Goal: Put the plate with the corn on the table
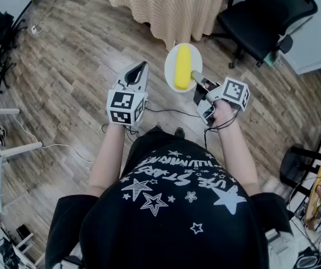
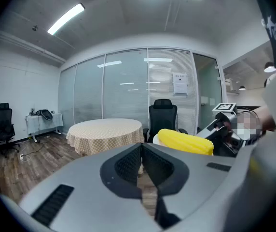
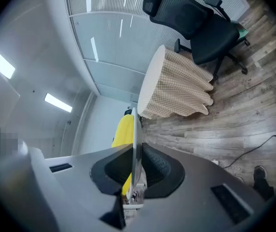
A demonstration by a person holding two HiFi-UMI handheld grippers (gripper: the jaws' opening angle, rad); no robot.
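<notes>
Plate (image 1: 170, 66) is hanging over the wood floor (image 1: 82, 66), short of the round cloth-covered table (image 1: 166, 1) and the black office chair (image 1: 264, 15). A corn cob (image 1: 182, 66) is lying on it. The right gripper (image 1: 197, 78) is pinching its rim, and only that gripper's own view is showing the plate edge-on between the jaws. The left gripper (image 1: 142, 66) is hovering beside it, jaws pressed together on nothing.

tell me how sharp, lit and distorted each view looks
Head view: sharp, evenly lit, floor boards bowing toward the edges, corn crisp. Left gripper view: strong fisheye, dark corners, ceiling lights glaring white. Right gripper view: fisheye and tilted, plate seen edge-on as a thin line, table bent sideways.
</notes>
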